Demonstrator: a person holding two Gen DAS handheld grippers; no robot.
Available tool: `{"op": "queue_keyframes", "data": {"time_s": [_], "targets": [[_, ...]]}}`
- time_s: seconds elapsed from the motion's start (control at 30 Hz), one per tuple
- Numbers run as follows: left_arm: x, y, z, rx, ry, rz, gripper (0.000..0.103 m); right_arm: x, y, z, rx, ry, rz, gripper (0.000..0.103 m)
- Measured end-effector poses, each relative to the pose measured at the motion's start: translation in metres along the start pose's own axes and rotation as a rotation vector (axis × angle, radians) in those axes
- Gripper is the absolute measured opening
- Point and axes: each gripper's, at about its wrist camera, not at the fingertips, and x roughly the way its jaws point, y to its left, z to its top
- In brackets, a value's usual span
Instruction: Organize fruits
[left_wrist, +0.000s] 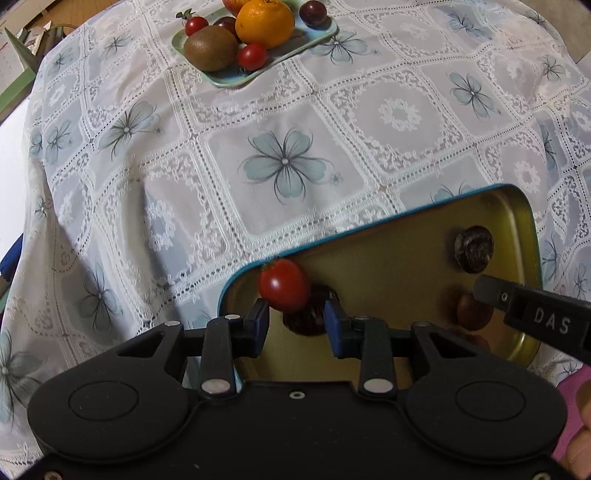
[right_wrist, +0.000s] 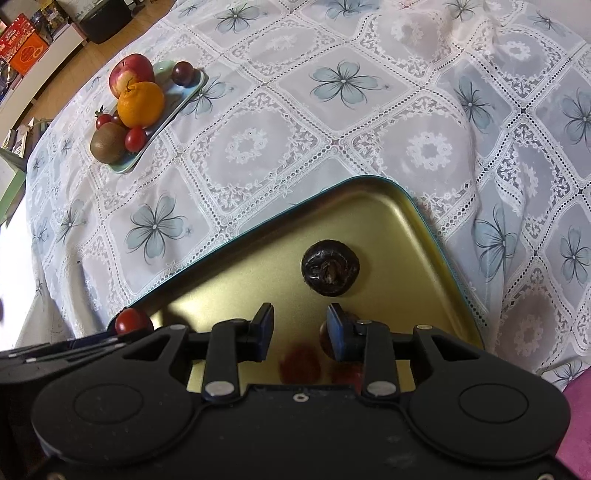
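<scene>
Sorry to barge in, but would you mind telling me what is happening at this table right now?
A person is sorting fruit with a handheld tool in each hand. The left tool is open over the gold tin, with a cherry tomato just beyond its fingers, seemingly dropping in. The right tool hangs open over the tin near a dark water chestnut. An orange, a kiwi and more tomatoes wait on the pale green plate.
</scene>
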Motion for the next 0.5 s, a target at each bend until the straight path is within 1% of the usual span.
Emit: {"op": "queue_keyframes", "data": {"time_s": [0.2,0.5], "targets": [[-0.004,-0.002,-0.012,-0.001,0.005,-0.01,0.042,-0.002,0.002,-0.005,-0.017,0.003,-0.047,0.034],[-0.01,-0.003,-0.033,-0.017,-0.004,-0.011,0.042,-0.01,-0.003,-0.012,-0.007,0.008,-0.046,0.034]]}}
